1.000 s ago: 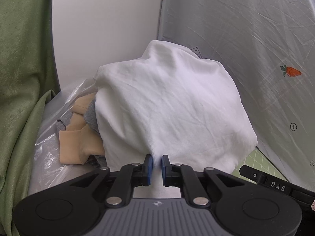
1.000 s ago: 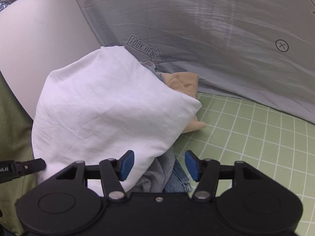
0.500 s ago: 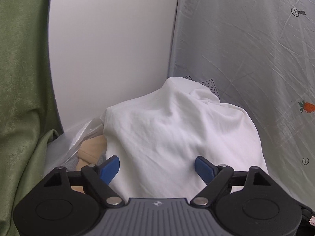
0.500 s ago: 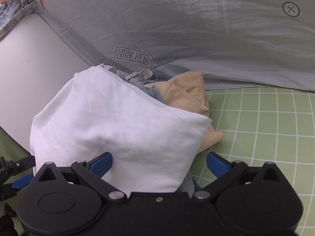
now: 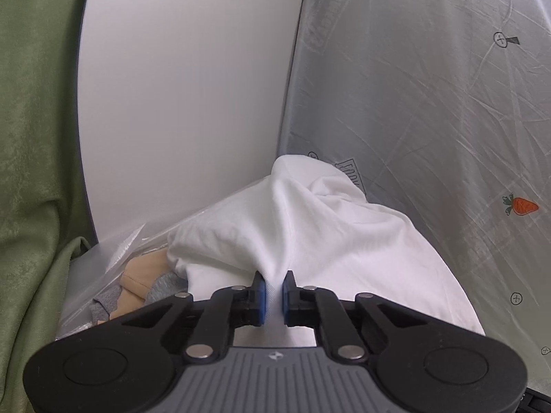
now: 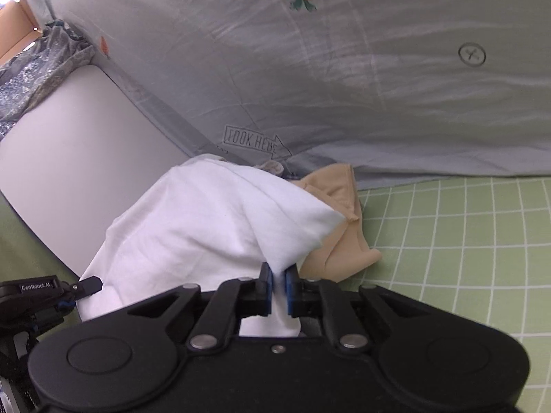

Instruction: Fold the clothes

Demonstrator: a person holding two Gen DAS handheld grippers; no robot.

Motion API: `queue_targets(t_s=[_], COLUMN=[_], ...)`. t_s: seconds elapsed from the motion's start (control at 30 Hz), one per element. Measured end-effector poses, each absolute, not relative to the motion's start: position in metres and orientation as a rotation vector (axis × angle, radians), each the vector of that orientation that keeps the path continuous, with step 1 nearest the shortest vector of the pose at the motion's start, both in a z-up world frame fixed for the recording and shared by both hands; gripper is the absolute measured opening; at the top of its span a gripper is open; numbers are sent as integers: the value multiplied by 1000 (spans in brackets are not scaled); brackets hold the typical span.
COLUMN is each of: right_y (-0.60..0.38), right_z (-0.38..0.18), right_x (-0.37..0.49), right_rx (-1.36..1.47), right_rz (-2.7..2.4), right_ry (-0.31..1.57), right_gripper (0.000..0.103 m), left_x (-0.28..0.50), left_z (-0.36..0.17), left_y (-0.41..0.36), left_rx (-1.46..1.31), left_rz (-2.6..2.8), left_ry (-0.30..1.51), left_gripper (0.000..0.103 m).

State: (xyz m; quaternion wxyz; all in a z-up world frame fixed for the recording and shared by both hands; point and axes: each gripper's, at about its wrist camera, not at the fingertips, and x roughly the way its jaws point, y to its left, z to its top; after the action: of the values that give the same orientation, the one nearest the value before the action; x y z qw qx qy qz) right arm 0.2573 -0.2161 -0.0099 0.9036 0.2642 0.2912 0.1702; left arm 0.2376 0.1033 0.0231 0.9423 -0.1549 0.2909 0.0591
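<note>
White garment: half a second ago both my fingers gaped; now left fingers and right fingers pinch its six-o'clock edge, ready to lift.

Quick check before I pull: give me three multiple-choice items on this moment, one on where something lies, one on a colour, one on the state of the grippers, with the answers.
1. Where does the beige garment lie relative to the white garment in the right wrist view?
A. to its right, partly under it
B. on top of it
C. far off on the grid mat, apart from it

2. What colour is the grid mat?
A. blue
B. light green
C. red

3. How do the two grippers stand?
A. both open
B. only the left shut
C. both shut on the white garment

Answers:
1 A: the beige cloth peeks out from under the white garment's right edge.
2 B: the squares are light green with pale lines.
3 C: white fabric is pinched in the left gripper and in the right gripper.
</note>
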Motion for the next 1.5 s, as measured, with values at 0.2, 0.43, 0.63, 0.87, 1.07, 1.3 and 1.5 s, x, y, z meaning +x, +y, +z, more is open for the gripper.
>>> queue_targets(t_s=[0.2,0.43,0.63,0.87,1.07,1.3,1.5], right_y=[-244,-302,-374,-422,-410,-399,-390], right_z=[30,57,51,-5,-30,-63,-91], right_x=[189,100,22,3,11,36,58], right_rx=[474,475,467,274,271,328,378], right_rz=[327,212,45,-180,-168,-327,-465], right_ry=[450,312,284,598,681,768,840], right_gripper=[6,6,7,36,73,77,83], left_x=[194,131,81,30,17,63,141], left_z=[69,112,89,14,-19,-23,-19], left_y=[73,14,-59,-105,-75,-31,7], left_rx=[-245,-193,-148,-148,-231,-247,-246], left_rz=[40,-105,-218,-196,-42,35,54], left_ry=[493,406,486,737,861,861,777], left_gripper=[7,6,18,31,40,53,61])
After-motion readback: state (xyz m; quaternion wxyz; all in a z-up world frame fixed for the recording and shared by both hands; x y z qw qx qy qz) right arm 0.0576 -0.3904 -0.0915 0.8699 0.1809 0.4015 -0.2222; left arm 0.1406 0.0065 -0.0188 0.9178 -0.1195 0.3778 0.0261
